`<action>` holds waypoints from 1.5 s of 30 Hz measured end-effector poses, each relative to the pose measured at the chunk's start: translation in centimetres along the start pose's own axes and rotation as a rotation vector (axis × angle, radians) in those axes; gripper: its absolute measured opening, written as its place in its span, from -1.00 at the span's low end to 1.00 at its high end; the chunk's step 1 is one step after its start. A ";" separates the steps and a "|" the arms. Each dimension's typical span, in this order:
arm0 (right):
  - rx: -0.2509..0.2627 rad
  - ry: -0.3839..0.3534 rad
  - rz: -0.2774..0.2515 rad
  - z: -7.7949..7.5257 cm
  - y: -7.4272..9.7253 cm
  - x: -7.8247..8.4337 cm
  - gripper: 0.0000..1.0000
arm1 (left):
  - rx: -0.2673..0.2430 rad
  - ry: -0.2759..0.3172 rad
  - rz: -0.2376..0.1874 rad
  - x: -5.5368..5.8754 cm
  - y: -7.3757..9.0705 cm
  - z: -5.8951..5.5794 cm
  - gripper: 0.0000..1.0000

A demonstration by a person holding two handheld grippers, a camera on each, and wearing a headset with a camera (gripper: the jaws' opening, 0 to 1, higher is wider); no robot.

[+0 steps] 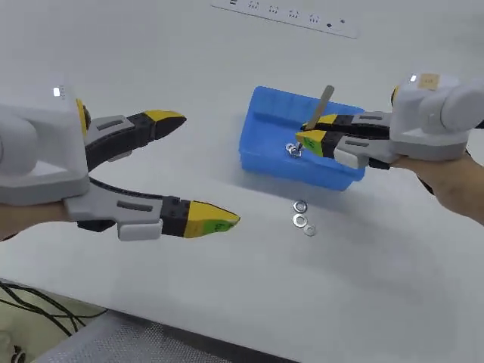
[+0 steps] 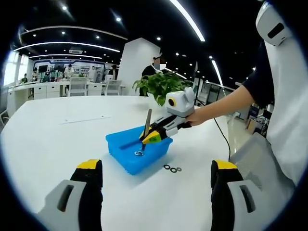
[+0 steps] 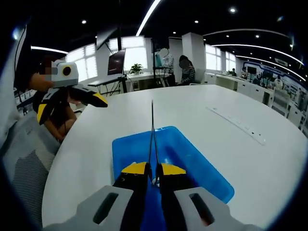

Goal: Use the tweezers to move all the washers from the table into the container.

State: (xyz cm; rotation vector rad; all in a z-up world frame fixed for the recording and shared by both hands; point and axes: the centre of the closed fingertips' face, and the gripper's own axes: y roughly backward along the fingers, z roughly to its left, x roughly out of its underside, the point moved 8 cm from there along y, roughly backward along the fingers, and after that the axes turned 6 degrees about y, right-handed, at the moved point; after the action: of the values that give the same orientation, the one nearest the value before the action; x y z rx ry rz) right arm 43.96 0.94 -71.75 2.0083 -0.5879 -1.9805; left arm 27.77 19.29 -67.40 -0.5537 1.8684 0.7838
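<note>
My right gripper [image 1: 311,141] is shut on metal tweezers [image 1: 324,104] over the blue container [image 1: 265,121]. The tweezers' lower tips meet a washer [image 1: 293,150] inside the container; I cannot tell whether it is still pinched. Three washers [image 1: 303,218] lie on the white table just in front of the container. My left gripper [image 1: 195,170] hovers open and empty at the left, well away from the container. The left gripper view has the container [image 2: 126,156], the washer [image 2: 139,153] and the tweezers [image 2: 147,122]. The right gripper view looks along the tweezers [image 3: 152,130] between its jaws [image 3: 154,169].
A white power strip [image 1: 283,15] lies at the table's far edge. Cables [image 1: 38,306] hang below the near edge at the left. People stand in the office behind, seen in both gripper views.
</note>
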 end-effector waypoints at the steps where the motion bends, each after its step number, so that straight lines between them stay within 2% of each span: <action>1: 0.000 0.000 0.002 0.0 0.0 0.0 -0.80 | 0.002 -0.001 0.003 0.0 -0.1 -0.1 0.97; 18: 0.001 0.008 0.003 0.3 0.8 -0.3 -0.82 | 0.031 -0.005 0.011 -0.3 -1.0 -1.1 0.94; 25: -0.002 0.040 -0.002 0.5 1.1 -0.9 -0.85 | 0.039 -0.020 0.021 -0.9 -1.7 -0.6 0.90; 29: -0.008 0.064 0.001 0.6 1.1 -1.4 -0.85 | 0.053 -0.018 -0.004 -2.2 -2.7 0.1 0.87; 32: -0.018 0.087 0.003 0.8 1.1 -1.8 -0.85 | 0.055 -0.017 -0.031 -3.3 -3.9 0.8 0.74; 35: -0.045 0.146 0.024 1.3 1.1 -2.1 -0.85 | 0.055 -0.021 -0.056 -4.2 -5.4 1.2 0.66; 37: -0.055 0.166 0.030 1.6 1.0 -2.3 -0.84 | 0.041 -0.060 -0.052 -4.8 -6.6 1.5 0.62; 40: -0.055 0.196 0.039 1.8 0.9 -2.5 -0.84 | 0.082 -0.102 -0.035 -5.9 -8.3 1.5 0.48; 45: -0.059 0.215 0.040 1.9 1.0 -2.8 -0.84 | 0.134 -0.144 -0.029 -7.3 -10.1 1.1 0.25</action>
State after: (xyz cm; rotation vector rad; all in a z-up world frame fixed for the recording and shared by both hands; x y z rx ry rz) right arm 42.03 1.56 -68.89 2.1194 -0.5099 -1.7095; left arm 38.23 13.42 -63.81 -0.4276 1.7616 0.6567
